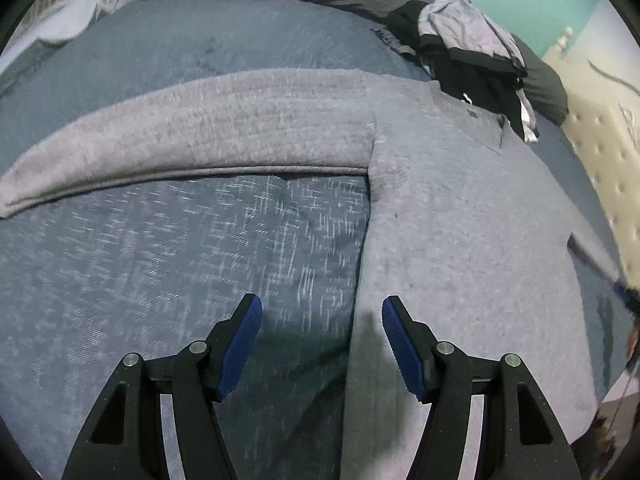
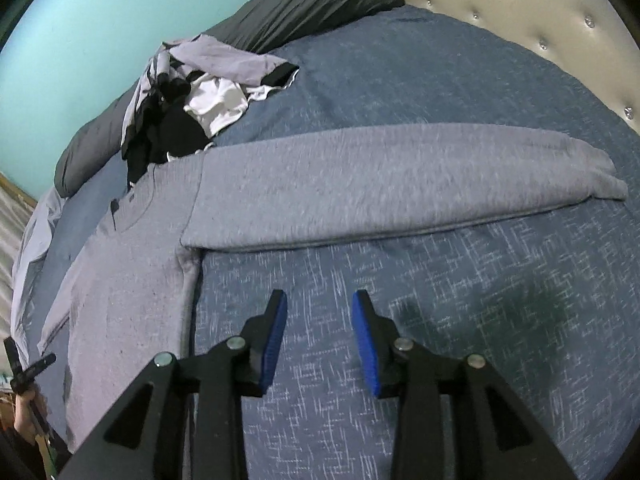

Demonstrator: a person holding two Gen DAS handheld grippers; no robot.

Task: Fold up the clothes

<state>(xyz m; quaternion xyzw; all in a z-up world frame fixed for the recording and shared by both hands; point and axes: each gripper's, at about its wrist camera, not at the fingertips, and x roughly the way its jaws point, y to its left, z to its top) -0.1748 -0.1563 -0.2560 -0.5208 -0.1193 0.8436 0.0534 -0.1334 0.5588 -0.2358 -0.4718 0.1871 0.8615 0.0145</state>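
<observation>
Your left hand-held gripper (image 1: pixel 322 312) hangs with its blue ribbed pads well apart and nothing between them, straddling the side edge of the grey long-sleeved knit sweatshirt (image 1: pixel 460 220), which lies spread flat on the bed's blue woven bedspread (image 1: pixel 180 260). In your left wrist view the garment's body runs from 6 o'clock up towards 2 o'clock, and one sleeve stretches out towards 9 o'clock, where its cuff is cut off by the edge of the lens. Your right hand-held gripper (image 2: pixel 320 300) has its pads parted more narrowly, empty too, over bare bedspread just beside the sweatshirt's other side edge. In that view the second sleeve reaches out to 3 o'clock with its cuff fully in sight. The neckline, at 2 o'clock in the left view, is partly covered by a rumpled heap of black, white and lilac clothes (image 2: pixel 192 96), and you cannot tell how many garments are in it. Behind the heap a dark grey pillow (image 2: pixel 312 4) lies along the turquoise wall (image 2: pixel 80 32). A cream button-tufted headboard (image 2: pixel 520 12) curves round at 1 o'clock in the right view. The sweatshirt's hem is out of frame in both views, and the whole scene is smeared with blur.
</observation>
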